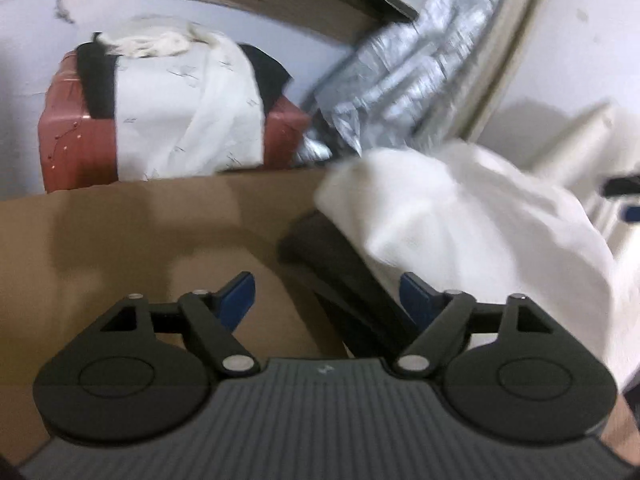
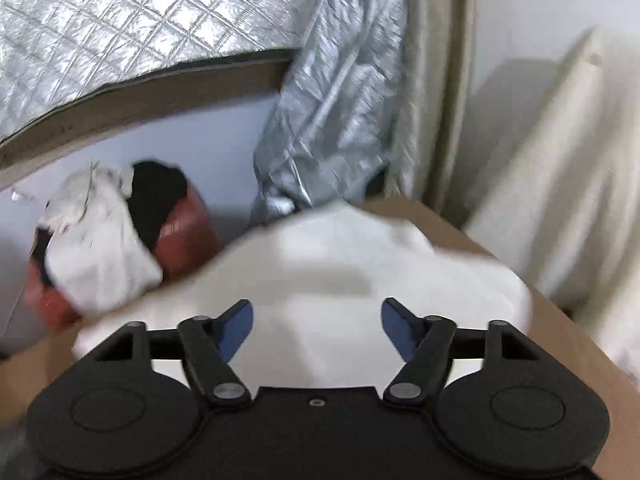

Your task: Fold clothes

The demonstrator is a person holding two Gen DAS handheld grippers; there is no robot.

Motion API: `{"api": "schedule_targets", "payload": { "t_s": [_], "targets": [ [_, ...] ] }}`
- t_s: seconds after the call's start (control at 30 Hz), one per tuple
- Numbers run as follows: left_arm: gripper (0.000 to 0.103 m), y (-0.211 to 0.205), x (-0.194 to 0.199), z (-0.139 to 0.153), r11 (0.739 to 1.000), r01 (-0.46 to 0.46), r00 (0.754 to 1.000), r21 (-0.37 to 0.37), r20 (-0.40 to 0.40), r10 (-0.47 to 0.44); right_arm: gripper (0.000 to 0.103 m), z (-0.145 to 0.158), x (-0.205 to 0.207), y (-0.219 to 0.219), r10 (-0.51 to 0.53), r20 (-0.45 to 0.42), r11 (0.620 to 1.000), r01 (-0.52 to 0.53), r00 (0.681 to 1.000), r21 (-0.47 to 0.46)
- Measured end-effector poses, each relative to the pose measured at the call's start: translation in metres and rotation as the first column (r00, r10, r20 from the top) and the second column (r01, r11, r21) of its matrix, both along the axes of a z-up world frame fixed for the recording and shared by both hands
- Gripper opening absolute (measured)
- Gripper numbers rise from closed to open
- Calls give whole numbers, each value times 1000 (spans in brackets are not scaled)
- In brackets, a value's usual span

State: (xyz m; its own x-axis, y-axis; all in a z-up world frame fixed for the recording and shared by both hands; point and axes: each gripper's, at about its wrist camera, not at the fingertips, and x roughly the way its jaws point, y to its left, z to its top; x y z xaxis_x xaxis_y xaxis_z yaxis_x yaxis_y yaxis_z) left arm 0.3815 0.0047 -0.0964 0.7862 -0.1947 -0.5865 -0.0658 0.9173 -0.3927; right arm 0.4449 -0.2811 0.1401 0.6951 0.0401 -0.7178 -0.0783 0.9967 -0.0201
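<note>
Left wrist alone shows, perhaps, dark fabric (image 1: 332, 264) beside white garment (image 1: 460, 220).

Both wrist views look steeply down, close over the table (image 1: 120, 232); both share the blurred, seemingly white cloth (image 2: 340, 264) and suitcase (image 1: 64, 136).

Right gripper (image 2: 316, 326): jaws stood wide apart, blue pads (image 2: 240, 328) clear of the cloth, nothing between them.
White garment (image 2: 340, 264): lay bunched on the brown worktop (image 2: 560, 320), reaching its far edge.
Red suitcase (image 2: 180, 232): stood beyond the worktop's left edge, draped with white and black clothes.
Silver quilted cover (image 2: 120, 32): hung behind.
</note>
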Motion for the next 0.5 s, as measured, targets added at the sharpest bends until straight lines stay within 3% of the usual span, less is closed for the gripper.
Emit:
{"api": "schedule_targets", "payload": {
  "t_s": [0.1, 0.17, 0.23, 0.33, 0.4, 0.5],
  "targets": [
    [92, -21, -22, 21, 996, 64, 998, 64, 24, -66, 80, 18, -68, -33, -19, -38, 999, 18, 999, -32],
    [96, -36, -33, 32, 990, 103, 994, 94, 33, -107, 82, 25, -112, -58, -22, -19, 999, 21, 1000, -42],
    [97, -48, -44, 41, 986, 147, 988, 81, 24, -150, 83, 26, -156, -74, 6, 66, 998, -2, 998, -59],
    [98, -67, -65, 50, 986, 166, 986, 35, -22, -165, 88, 15, -216, -90, -111, 244, 993, 120, 963, -20],
    [98, -85, -83, 56, 982, 185, 983, 34, -16, -184, 88, -2, -235, -90, -169, 221, 986, 168, 961, 21],
    [98, -118, -108, 68, 956, 290, 957, 54, 3, -290, 88, -28, -256, -86, -200, 151, 979, 193, 968, 60]
  ]
}}
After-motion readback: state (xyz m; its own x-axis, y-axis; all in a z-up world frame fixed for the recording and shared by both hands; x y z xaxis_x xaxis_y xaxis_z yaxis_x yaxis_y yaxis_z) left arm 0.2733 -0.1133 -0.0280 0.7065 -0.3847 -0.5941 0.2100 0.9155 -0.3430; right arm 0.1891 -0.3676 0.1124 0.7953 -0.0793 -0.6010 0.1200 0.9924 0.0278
